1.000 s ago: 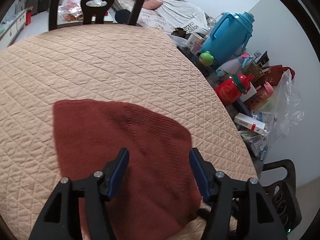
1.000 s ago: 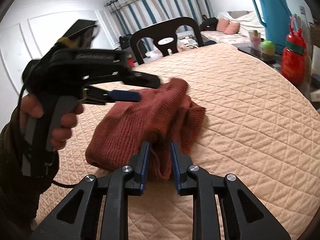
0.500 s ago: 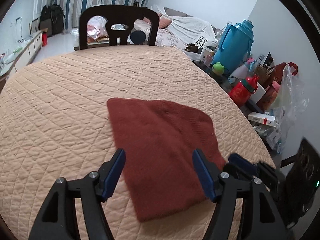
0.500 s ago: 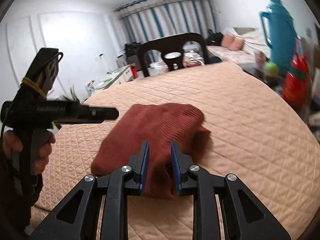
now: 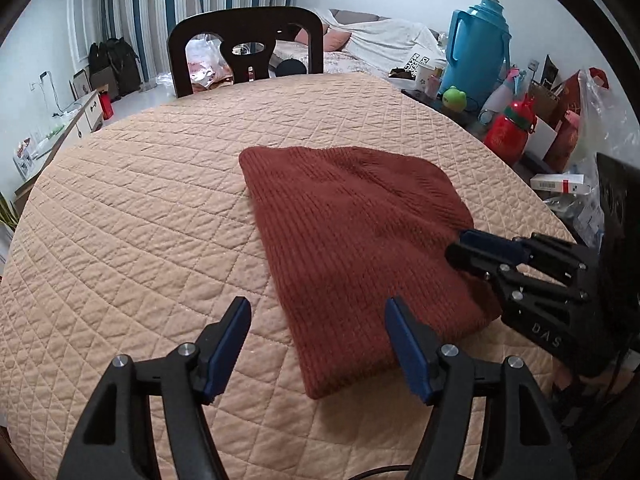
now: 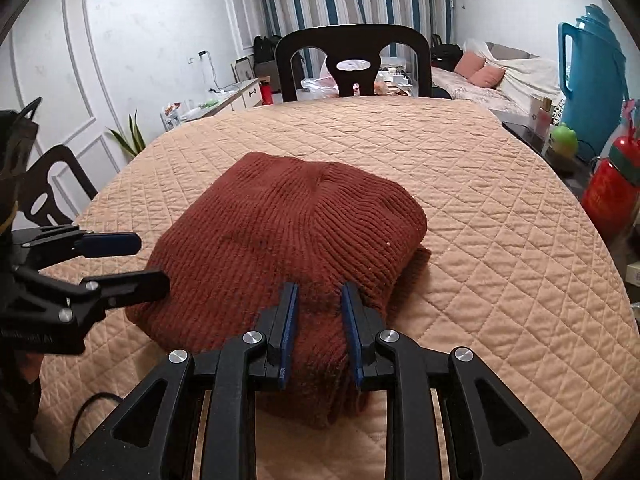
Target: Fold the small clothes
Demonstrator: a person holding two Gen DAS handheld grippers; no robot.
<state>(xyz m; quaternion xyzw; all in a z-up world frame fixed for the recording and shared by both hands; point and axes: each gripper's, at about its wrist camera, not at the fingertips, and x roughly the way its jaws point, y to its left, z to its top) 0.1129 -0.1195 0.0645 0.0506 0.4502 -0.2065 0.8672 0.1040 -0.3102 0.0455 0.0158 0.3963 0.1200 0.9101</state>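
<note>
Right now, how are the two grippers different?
The right gripper is pinched shut on the red sweater; the left gripper is open, holding nothing, after just widening. The right touches the sweater's edge; the left hangs over its corner. Both have blue pads and black arms.

Table: we see a round top (image 5: 140, 208) under a quilted peach cover, filling mid-frame.
On it: a rust knit garment (image 5: 352, 232), centre-right.

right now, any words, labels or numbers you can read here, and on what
"DAS": on the body of the right gripper, left wrist view.
White cup by the blue thermos: black print, too blurred to read.
Red and white box: print too small to read.
</note>
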